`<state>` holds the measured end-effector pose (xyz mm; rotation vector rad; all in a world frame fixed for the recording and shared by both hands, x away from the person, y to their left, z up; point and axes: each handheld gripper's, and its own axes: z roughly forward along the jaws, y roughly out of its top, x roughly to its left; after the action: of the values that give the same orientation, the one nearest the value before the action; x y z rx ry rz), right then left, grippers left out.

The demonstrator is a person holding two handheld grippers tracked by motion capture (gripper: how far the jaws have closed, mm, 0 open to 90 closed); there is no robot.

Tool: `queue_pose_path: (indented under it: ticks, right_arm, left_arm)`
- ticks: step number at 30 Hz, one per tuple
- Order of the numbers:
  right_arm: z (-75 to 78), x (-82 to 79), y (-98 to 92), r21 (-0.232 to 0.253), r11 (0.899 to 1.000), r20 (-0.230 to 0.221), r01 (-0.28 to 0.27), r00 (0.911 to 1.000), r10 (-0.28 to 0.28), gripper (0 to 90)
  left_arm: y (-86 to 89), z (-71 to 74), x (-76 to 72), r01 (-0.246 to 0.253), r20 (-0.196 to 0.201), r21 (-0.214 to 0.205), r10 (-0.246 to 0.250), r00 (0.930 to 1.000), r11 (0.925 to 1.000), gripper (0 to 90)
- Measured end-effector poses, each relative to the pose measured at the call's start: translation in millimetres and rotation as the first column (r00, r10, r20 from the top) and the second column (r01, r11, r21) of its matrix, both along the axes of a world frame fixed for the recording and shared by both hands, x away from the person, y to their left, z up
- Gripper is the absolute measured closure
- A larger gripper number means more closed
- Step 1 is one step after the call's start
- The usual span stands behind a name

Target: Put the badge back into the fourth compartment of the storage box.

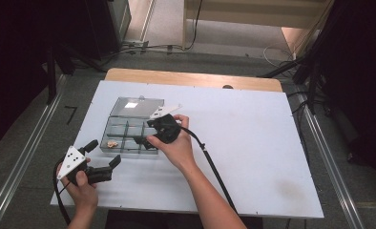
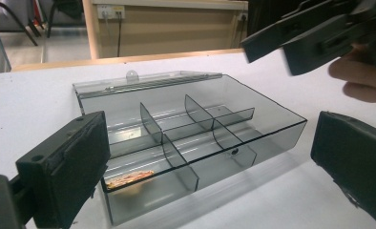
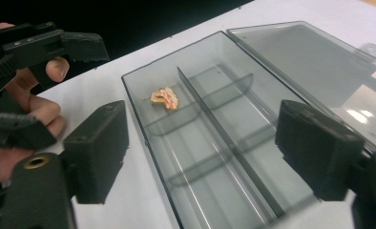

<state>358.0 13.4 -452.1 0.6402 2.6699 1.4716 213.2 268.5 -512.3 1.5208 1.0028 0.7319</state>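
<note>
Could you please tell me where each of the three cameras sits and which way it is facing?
High view: above the person's side, looking forward and down on the white table; both forearms and hands enter from below.
Left gripper view: rides the left gripper, facing the smoky transparent plastic compartment box.
Right gripper view: rides the right gripper, over the box, left hand beyond.
All share the box and its small orange piece.

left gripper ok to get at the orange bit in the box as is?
Probably yes. The box lies with its lid folded back, and the orange piece sits uncovered in the near-left compartment. The left gripper is open just outside that corner; low dividers leave little room.
</note>
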Motion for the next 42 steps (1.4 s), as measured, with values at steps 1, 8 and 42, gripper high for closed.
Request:
queue_pose_path:
  ticks: [1,8,42]
  right_arm:
    - [0.2,-0.5,-5.4,0.003,1.000,0.001,0.006,1.0000,-0.006,14.8]
    - [-0.2,-4.8,-45.7,0.028,0.999,0.000,0.046,0.9990,-0.046,1.7]
    - [-34.0,-65.5,-269.6,0.128,0.931,0.032,0.342,0.9367,-0.349,0.0]
  left_arm:
    - [-0.1,-0.1,0.1,-0.001,0.000,0.000,0.001,1.0000,1.0000,0.0]
    - [-1.0,-0.1,0.3,0.000,-0.001,0.001,0.000,1.0000,1.0000,0.0]
    - [-5.9,-0.3,0.6,-0.003,-0.015,0.049,0.004,0.9999,0.9988,0.0]
